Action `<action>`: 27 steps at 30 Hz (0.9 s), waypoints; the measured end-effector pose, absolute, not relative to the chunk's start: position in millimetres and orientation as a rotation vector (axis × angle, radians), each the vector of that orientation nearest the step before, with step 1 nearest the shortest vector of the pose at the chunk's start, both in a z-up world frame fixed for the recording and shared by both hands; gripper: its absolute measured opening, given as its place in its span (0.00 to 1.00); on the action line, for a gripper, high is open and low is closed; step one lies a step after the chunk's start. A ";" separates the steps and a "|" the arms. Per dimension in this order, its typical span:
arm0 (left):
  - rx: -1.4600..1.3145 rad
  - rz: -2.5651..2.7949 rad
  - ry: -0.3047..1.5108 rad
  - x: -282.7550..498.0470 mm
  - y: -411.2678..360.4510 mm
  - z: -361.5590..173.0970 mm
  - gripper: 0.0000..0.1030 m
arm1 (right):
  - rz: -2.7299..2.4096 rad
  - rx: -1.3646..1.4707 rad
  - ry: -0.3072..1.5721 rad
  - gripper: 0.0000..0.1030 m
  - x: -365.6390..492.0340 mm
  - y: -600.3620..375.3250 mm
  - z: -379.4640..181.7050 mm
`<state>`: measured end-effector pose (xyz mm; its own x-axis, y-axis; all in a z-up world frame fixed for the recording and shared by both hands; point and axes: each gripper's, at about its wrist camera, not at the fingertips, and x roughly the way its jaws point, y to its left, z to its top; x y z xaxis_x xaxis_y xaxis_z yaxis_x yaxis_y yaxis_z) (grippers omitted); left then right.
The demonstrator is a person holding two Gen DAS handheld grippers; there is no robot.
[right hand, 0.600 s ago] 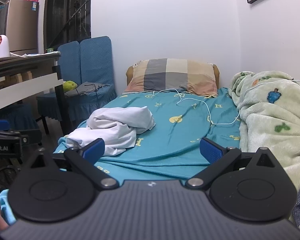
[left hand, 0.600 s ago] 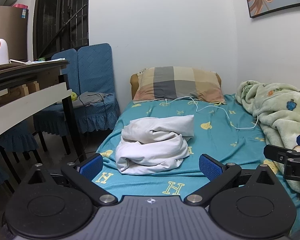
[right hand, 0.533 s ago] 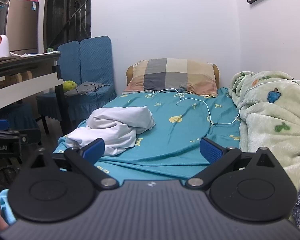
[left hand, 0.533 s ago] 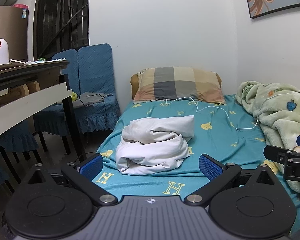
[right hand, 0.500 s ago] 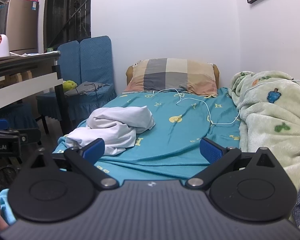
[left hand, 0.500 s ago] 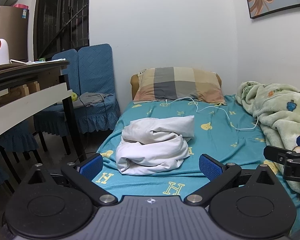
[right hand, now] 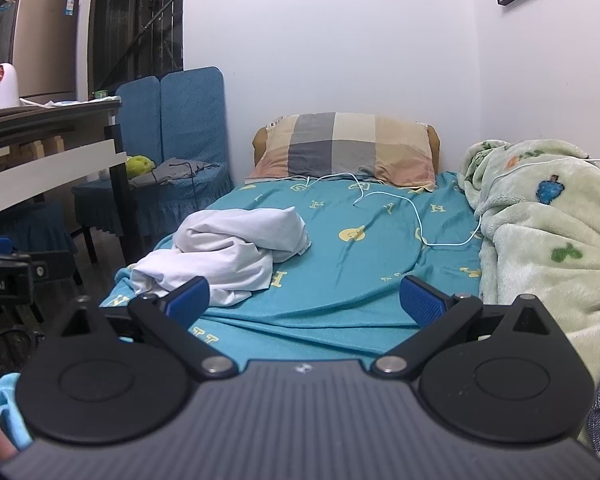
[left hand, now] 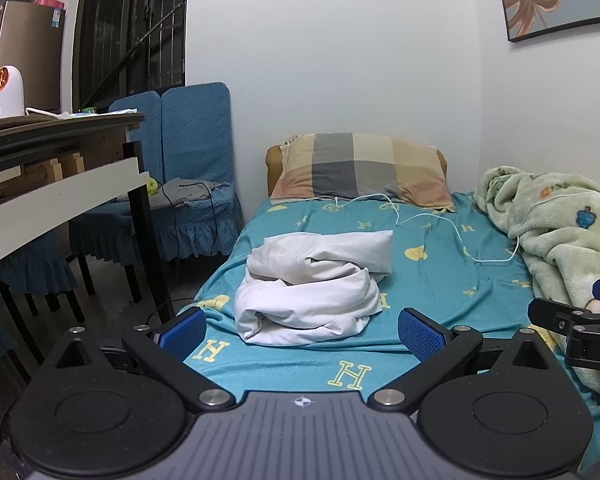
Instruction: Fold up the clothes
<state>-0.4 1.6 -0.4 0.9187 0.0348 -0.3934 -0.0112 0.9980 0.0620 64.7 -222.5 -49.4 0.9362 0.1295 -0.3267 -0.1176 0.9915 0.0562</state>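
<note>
A crumpled white garment [left hand: 312, 284] [right hand: 236, 250] lies bunched on the teal bed sheet [left hand: 428, 280] [right hand: 360, 264], near the bed's left edge. My left gripper [left hand: 302, 334] hangs open just short of the garment, nothing between its blue pads. My right gripper [right hand: 304, 300] is open too, over bare sheet to the right of the garment; its left pad overlaps the cloth's edge in the picture, apart from it. Each gripper shows at the edge of the other's view.
A plaid pillow [left hand: 360, 168] leans at the head of the bed. A white cable [left hand: 456, 236] trails across the sheet. A green fleece blanket [left hand: 560, 232] is heaped along the right wall. A table [left hand: 60, 160] and blue-covered chairs [left hand: 188, 184] stand left of the bed.
</note>
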 end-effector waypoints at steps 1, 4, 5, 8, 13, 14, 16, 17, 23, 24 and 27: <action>0.060 0.023 0.406 -0.8 1.3 -0.8 1.00 | 0.126 0.035 0.337 1.00 64.7 -222.8 -49.4; 0.056 0.009 0.399 -3.4 1.8 -1.0 1.00 | 0.121 0.026 0.337 1.00 64.6 -221.8 -49.5; 0.055 0.006 0.396 -3.3 1.7 -1.2 1.00 | 0.121 0.023 0.337 1.00 64.5 -221.1 -49.3; 0.059 0.006 0.391 -5.3 2.2 -1.7 1.00 | 0.118 0.021 0.339 1.00 64.7 -220.4 -49.3; 0.050 -0.001 0.396 -5.7 3.3 0.0 1.00 | 0.114 0.030 0.350 1.00 65.1 -220.1 -50.5; 0.049 -0.003 0.397 -5.6 3.6 0.4 1.00 | 0.113 0.030 0.351 1.00 64.9 -219.5 -50.7; 0.051 -0.007 0.398 -5.7 4.1 0.9 1.00 | 0.110 0.027 0.353 1.00 64.5 -217.5 -50.8; 0.051 -0.010 0.398 -5.3 4.5 1.0 1.00 | 0.109 0.031 0.357 1.00 64.9 -216.5 -50.3; 0.042 -0.029 0.383 -5.2 10.8 3.9 1.00 | 0.115 0.126 0.373 1.00 66.2 -209.5 -34.5; 0.045 -0.021 0.377 -6.6 12.7 4.2 1.00 | 0.117 0.148 0.376 1.00 65.7 -208.0 -30.3; 0.011 -0.009 0.374 -10.9 21.9 6.4 1.00 | 0.102 0.189 0.381 1.00 64.8 -201.5 -11.8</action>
<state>-10.9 21.9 6.4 0.9309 -0.0070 -0.3651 0.0110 0.9999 0.0089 64.8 -201.5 -11.8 0.9234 0.1338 -0.3596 -0.0630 0.9773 0.2021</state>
